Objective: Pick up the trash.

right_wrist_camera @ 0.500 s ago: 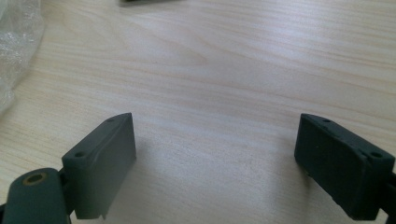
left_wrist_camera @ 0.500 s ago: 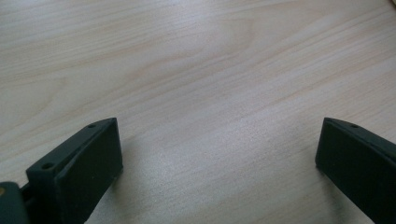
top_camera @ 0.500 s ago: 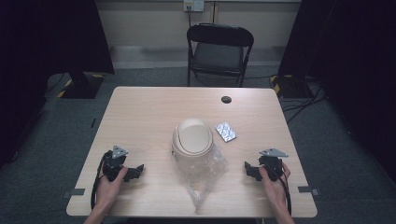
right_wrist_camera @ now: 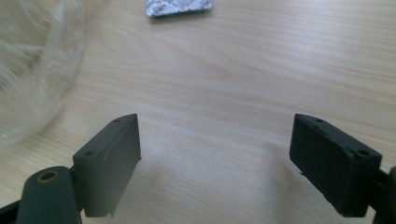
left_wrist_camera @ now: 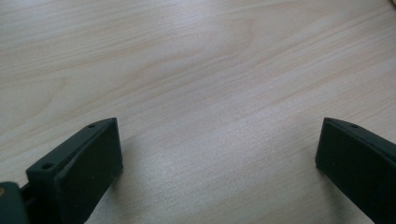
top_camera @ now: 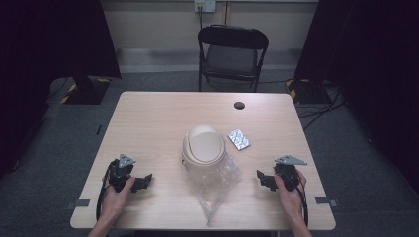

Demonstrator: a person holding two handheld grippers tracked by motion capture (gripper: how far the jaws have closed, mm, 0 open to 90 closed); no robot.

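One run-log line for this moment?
left tongs: open, empty | right tongs: open, empty | beige bin on plastic bag | blister pack beside bin

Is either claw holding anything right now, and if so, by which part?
Nothing is held. The left claw and the right claw both stand open over bare table, apart from the beige bin and its plastic bag.

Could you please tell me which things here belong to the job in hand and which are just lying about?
Likely in the job, nearest the grippers:
- beige swing-lid bin
- clear plastic bag under and in front of it
- blister pack beside the bin
- left gripper and right gripper, both open and holding nothing

Lying about:
- black cap near the table's far edge
- folding chair behind
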